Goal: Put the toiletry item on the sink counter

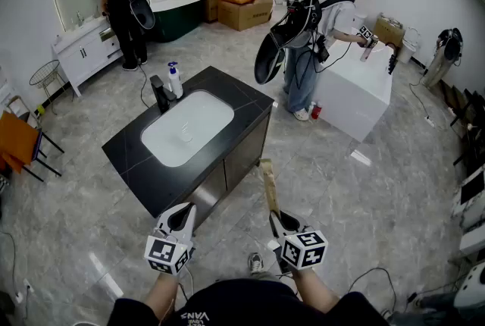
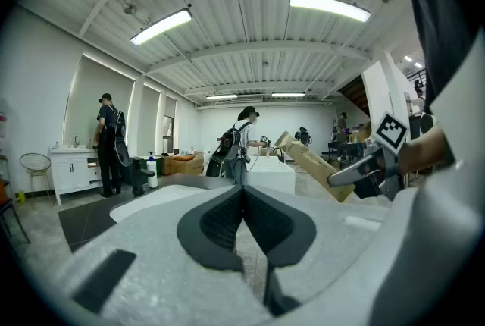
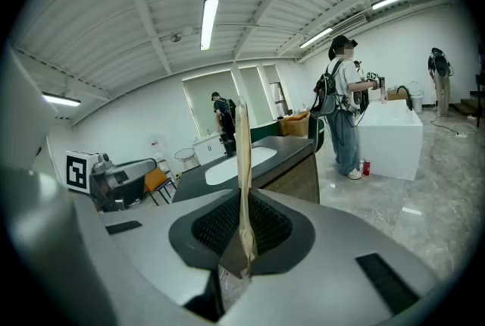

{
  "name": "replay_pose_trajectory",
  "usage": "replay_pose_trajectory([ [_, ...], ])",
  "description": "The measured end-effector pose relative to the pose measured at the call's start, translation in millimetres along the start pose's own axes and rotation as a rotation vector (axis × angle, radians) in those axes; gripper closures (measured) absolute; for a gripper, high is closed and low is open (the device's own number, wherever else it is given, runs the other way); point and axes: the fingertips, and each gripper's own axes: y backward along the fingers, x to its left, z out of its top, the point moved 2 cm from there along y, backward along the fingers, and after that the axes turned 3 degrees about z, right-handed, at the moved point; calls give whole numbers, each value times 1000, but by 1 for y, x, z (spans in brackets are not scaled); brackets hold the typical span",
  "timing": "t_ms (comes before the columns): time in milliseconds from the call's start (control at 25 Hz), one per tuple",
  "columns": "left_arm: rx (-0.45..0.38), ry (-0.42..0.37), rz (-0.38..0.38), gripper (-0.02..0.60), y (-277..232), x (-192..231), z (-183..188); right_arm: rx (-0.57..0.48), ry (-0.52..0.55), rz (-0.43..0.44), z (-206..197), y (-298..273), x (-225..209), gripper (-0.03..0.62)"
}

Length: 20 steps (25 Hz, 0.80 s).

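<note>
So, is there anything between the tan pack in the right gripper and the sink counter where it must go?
Nothing visible. The right gripper holds the tan pack, and only bare floor lies between it and the sink counter. The faucet and the pump bottle stand on the far side, beyond the basin.

Black sink counter (image 1: 140, 165) sits mid-floor with a white basin (image 1: 187, 127) sunk in the middle. A black faucet (image 1: 161, 93) and a blue-topped pump bottle (image 1: 174, 79) are at its far-left edge. The right gripper (image 1: 277, 218) pinches a long tan toiletry item (image 1: 268, 184), off the counter's near-right side. The left gripper (image 1: 180, 217) hangs by the near corner.
</note>
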Motion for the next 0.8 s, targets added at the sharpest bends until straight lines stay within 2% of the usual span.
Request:
replay_pose_trajectory([
  [280, 15, 11, 14, 575, -37, -15, -2, 6, -25, 43, 11, -12, -38, 559],
  [480, 17, 34, 48, 575, -64, -25, -3, 27, -21, 88, 22, -28, -67, 559],
  [680, 14, 74, 114, 575, -81, -34, -9, 50, -6, 153, 30, -40, -91, 559],
  [800, 15, 88, 121, 575, -92, -46, -11, 54, 3, 170, 37, -46, -107, 559],
])
